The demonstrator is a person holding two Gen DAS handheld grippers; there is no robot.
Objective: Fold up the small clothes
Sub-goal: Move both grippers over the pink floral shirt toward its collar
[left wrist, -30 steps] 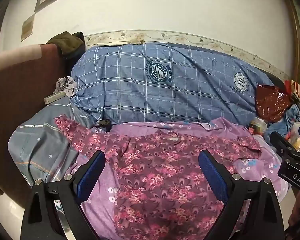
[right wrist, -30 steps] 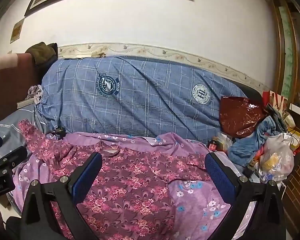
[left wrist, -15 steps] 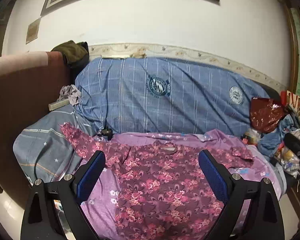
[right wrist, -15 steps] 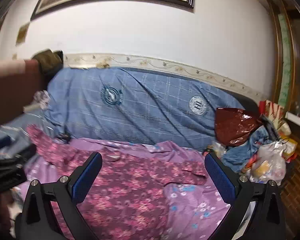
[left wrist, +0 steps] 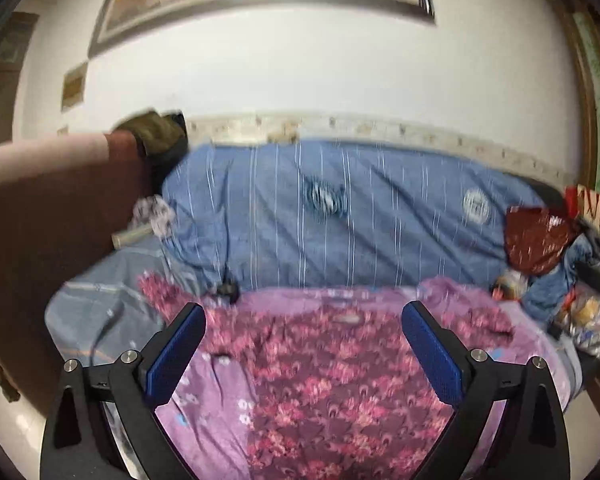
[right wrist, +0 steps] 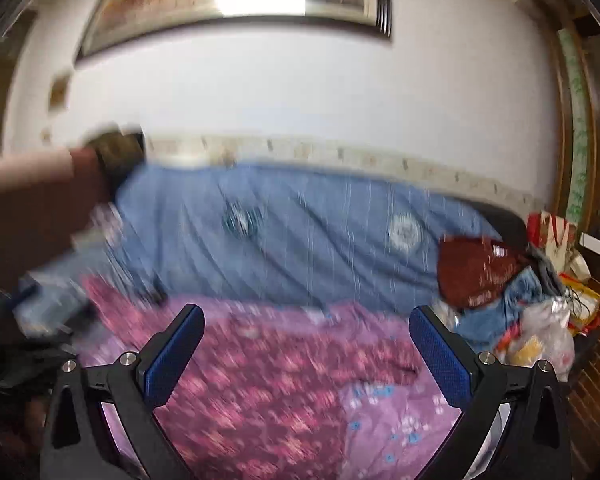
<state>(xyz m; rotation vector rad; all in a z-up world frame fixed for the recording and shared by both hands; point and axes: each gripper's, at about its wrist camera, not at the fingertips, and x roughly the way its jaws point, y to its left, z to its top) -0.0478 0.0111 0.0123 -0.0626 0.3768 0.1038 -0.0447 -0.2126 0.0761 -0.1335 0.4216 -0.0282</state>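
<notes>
Landmark: blue plaid quilt (left wrist: 340,216) with round crests, bunched along the white wall (left wrist: 300,72), spanning nearly full width. Directly in front of quilt: lilac flowered bedsheet (left wrist: 216,408), and on it the maroon-and-pink floral long-sleeved top (left wrist: 340,380), spread flat, collar toward quilt, one sleeve running out toward quilt's left end, the other toward its right end. Grey striped cover (left wrist: 96,320) left of quilt, brown headboard (left wrist: 40,240) beyond it. Off quilt's right end: dark red plastic bag (right wrist: 476,272) and clutter pile, tight edge there. Left gripper (left wrist: 304,348) spread wide, empty, above the top. Right gripper (right wrist: 306,350) likewise wide, empty. Both views motion-blurred.
</notes>
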